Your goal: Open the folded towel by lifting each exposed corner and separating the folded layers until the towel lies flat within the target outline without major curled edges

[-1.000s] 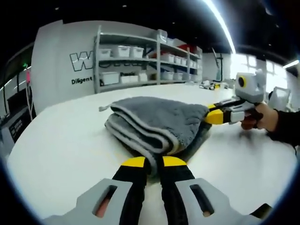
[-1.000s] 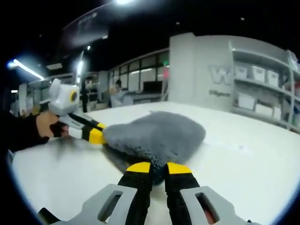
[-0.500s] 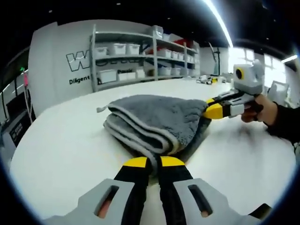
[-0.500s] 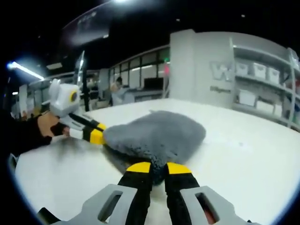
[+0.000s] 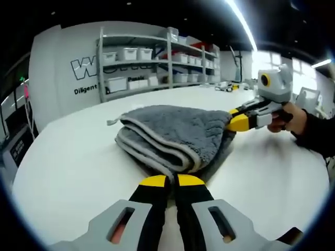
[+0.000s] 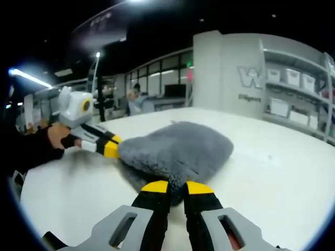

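While it lies on the white table (image 5: 68,157), the grey towel (image 5: 170,133) is folded into a thick bundle of several layers, with pale piped edges stacked on the side nearest the left gripper view. Its long axis seems to run between the two grippers, from the near folded end at the left gripper (image 5: 166,181) toward the far corner at the right gripper (image 5: 234,121), and a small hanging loop sticks out at the back left edge. In the right gripper view the towel (image 6: 175,151) looks as a rounded fluffy mound, its rounded fold pointing to the right of that view. The left gripper's yellow-tipped jaws are pressed together on the near edge of the bundle. The right gripper (image 6: 171,187) also has its jaws closed, nipping a low edge of the towel, and the left gripper (image 6: 111,147) comes in from the left, held by a hand (image 6: 56,137) in a dark sleeve. Behind stand grey shelves (image 5: 152,63) with white bins, and a wall with large letters.
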A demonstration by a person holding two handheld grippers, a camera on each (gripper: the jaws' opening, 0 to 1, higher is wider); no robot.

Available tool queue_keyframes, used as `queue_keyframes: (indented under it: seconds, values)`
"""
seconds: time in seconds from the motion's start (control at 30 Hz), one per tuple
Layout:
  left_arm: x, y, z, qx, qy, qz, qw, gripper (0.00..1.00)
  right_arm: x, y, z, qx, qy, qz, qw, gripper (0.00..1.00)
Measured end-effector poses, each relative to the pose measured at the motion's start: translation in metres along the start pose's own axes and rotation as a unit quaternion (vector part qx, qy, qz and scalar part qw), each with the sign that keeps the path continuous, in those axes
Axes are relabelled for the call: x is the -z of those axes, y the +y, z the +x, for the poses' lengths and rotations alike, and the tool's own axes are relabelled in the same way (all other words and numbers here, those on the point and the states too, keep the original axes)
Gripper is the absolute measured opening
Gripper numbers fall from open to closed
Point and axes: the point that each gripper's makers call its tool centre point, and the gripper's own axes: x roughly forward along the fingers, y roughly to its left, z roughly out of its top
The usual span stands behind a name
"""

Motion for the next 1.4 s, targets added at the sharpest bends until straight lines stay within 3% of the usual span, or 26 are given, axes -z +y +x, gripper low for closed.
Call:
queue_keyframes:
  seconds: [0.37, 0.6, 0.87, 1.13, 1.4]
  values:
    - [-0.001, -0.005, -0.005, 0.011, 0.004, -0.005, 0.9999, 0.04, 0.003, 0.007, -0.004, 0.003, 0.01, -0.014, 0.9998, 0.05]
    - [-0.002, -0.007, -0.005, 0.016, 0.007, 0.004, 0.9998, 0.04, 0.004, 0.008, -0.01, 0.014, 0.034, -0.024, 0.999, 0.05]
    - [-0.002, -0.006, -0.006, 0.019, 0.01, 0.001, 0.9998, 0.04, 0.002, 0.006, -0.007, 0.011, 0.03, -0.021, 0.9993, 0.05]
    - [0.0, -0.005, -0.009, 0.027, 0.023, 0.015, 0.9993, 0.04, 0.0, 0.011, -0.008, -0.014, 0.033, -0.013, 0.9993, 0.05]
    - [0.0, -0.006, -0.011, 0.054, 0.038, 0.016, 0.9977, 0.03, 0.003, 0.01, -0.011, -0.035, 0.045, 0.001, 0.9984, 0.05]
